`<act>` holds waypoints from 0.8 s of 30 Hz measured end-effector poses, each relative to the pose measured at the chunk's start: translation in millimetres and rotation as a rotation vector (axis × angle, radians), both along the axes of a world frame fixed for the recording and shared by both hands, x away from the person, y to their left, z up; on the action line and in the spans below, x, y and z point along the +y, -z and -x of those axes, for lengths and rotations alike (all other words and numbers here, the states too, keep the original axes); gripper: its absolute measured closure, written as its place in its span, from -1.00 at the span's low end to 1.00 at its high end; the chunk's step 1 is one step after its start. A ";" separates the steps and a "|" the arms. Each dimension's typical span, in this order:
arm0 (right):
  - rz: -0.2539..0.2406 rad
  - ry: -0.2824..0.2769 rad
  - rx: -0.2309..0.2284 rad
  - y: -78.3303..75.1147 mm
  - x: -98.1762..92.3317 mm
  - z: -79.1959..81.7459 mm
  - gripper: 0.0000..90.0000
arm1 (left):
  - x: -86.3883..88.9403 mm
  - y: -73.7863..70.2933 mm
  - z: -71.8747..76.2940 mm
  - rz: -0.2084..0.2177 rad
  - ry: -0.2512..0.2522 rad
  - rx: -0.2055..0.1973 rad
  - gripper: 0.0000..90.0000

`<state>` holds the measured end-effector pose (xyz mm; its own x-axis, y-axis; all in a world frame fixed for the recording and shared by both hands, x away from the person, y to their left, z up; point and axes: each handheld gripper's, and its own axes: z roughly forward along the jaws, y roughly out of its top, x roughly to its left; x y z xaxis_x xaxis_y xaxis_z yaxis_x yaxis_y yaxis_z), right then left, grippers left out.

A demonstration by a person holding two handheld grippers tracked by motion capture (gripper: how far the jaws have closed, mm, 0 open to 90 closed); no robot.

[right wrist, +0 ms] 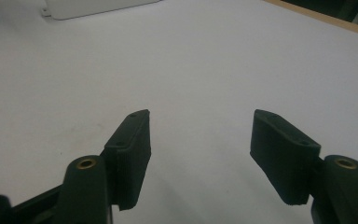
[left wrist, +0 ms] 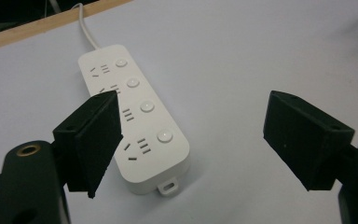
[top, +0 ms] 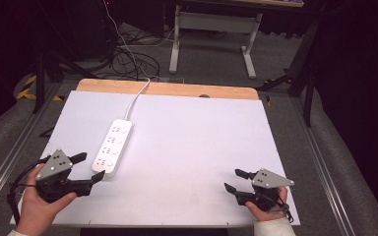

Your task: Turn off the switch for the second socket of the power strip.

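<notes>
Power strip: white, four sockets w/ four round buttons, lies flat on the white surface, left-centre area. Long axis runs diagonally; cord exits the far end and runs off the far edge. Near end carries a small mounting tab.

Left claw: held in the left hand at the near-left corner of the surface, pointing toward the near end of the strip. Jaws released, standing wide, nothing between the pads. In the high view the claw tips sit just beside the strip's near end; contact can't be confirmed from that view. In the left gripper view the strip appears below the claw, w/ the picture-left jaw in front of its edge and the other jaw well off to the side over bare surface. Strip isn't centred in the gap; approx. half its width falls between the jaws. Pads appear raised above the strip, not pressing on it.

Right claw: held in the right hand at the near-right corner, well apart from the strip. Jaws released, gap empty. In the right gripper view bare white surface lies under the jaws; the strip's near end shows at the top-left edge, far off.
</notes>
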<state>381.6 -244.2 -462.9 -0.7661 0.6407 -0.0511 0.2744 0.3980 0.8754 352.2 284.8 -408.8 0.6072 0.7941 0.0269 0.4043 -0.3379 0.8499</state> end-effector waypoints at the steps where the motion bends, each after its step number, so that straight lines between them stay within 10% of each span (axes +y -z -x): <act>1: 0.001 -0.001 -0.001 -0.1 -0.3 0.0 -0.14 | 0.0 -1.1 -1.3 -0.001 0.006 -0.001 -0.56; 24: 0.000 -0.001 -0.002 0.7 -1.6 0.2 -0.14 | -31.9 -14.2 -43.6 -0.019 0.020 -0.004 -0.56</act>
<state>381.4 -245.8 -463.6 -0.7670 0.6395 -0.0526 0.2719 0.3981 0.8762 395.9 253.0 -394.6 0.6227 0.7811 0.0449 0.3936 -0.3623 0.8449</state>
